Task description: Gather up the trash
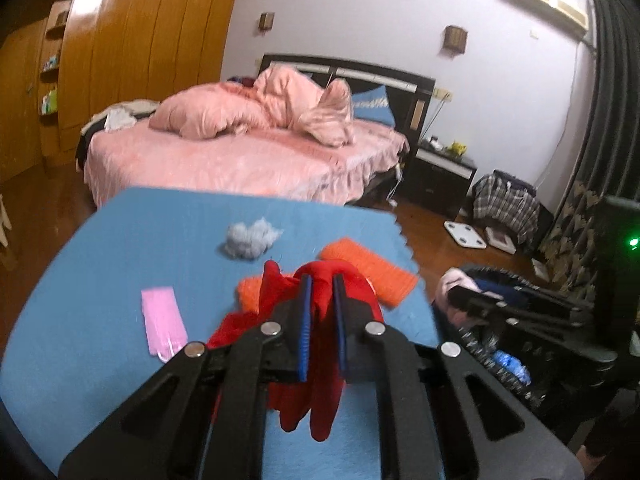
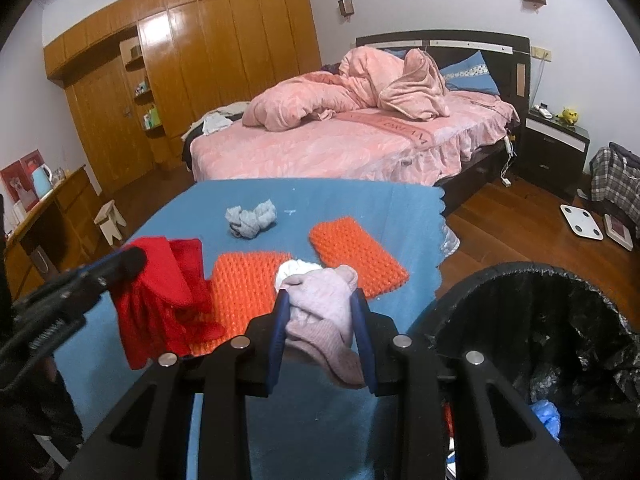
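Left gripper, lower centre of left wrist view: jaws clamped narrow on red cloth, cloth bunched between the blue pads and hanging below them, above the blue-covered desk. Same red cloth seen at centre left of right wrist view, dangling off the left gripper's tip. Right gripper, lower centre of right wrist view: jaws pinched on pale pink sock, toe drooping past the pads; white wad just behind it, touching or not unclear. On the desk: two orange knit mats, one centre, one to its right, near each other; crumpled grey rag further back, apart from the mats; pink face mask flat at left of left wrist view. Black-lined trash bin at lower right of right wrist view, just beside the desk's edge, blue scrap inside. Bed with pink bedding behind the desk.
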Demonstrator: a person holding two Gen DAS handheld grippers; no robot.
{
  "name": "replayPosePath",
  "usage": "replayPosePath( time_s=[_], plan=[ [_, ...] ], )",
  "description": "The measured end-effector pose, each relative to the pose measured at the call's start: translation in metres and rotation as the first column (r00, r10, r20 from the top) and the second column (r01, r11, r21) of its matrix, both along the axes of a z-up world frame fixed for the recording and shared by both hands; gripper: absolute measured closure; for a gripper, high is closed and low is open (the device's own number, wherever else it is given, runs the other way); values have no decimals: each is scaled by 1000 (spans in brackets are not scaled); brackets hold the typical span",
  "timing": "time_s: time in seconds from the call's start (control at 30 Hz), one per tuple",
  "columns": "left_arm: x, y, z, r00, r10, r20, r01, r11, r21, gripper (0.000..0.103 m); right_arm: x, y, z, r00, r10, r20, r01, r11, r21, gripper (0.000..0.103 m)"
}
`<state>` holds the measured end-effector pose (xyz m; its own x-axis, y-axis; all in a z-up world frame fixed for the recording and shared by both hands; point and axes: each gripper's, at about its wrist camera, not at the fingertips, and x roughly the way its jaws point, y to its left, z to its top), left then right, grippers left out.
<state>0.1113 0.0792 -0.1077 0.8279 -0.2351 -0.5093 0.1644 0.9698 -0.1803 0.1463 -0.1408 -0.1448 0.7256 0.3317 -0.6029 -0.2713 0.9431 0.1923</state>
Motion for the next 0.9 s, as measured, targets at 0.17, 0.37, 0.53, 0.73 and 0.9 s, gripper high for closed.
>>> replayPosePath(
  time_s=[0.17,0.37,0.53,0.73,0.9],
  plan=[
    [-11,-13,21,999,-21,47,22,1000,-16,93,-7,-15,17,999,-15,32,15,1000,22,72],
    [-21,-46,34,992,-103,70,105,994,-26,93,-26,-47,33,996,-62,61,61,998,24,72],
    [-21,-84,33,978,-196,67,199,979,-39,93,-41,-83,39,988,-138,63,138,990,14,72],
    [-10,-132,31,947,-315,63,319,946,-66,93,-56,-134,39,964,-258,62,259,966,-12,72],
    [-2,-170,26,914,-402,57,406,910,-87,93,-62,-172,35,934,-353,59,355,934,-28,72]
  ],
)
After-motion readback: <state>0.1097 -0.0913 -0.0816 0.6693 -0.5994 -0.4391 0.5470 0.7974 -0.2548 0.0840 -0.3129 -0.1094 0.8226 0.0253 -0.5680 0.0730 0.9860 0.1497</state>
